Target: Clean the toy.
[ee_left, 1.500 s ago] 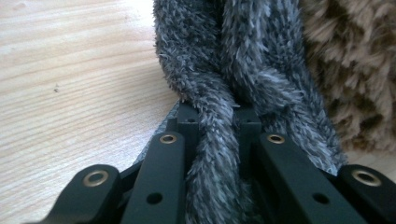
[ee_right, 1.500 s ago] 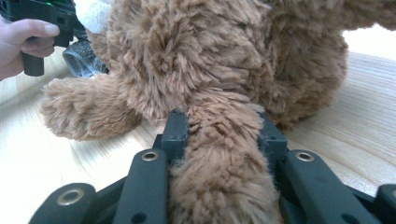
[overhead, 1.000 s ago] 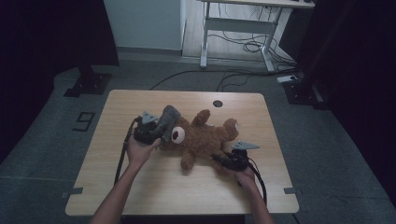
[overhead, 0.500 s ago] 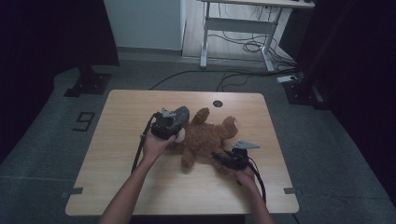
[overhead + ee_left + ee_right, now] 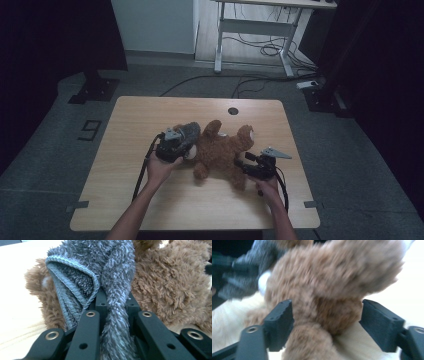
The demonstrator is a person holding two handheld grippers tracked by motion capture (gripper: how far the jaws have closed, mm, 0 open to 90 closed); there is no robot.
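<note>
Pinching the fuzzy grey knitted cloth [image 5: 100,267] tight in the left gripper [image 5: 174,145] over the brown plush teddy bear's [image 5: 225,150] head, right gripper [image 5: 252,167] jaws just spreading, slack around its leg.

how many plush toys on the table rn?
1: a brown teddy bear lying mid-table, between the left gripper holding a grey cloth and the right gripper at its leg.

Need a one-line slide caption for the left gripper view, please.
Left gripper clamps a fold of grey fluffy cloth against the brown teddy bear on the wooden table.
</note>
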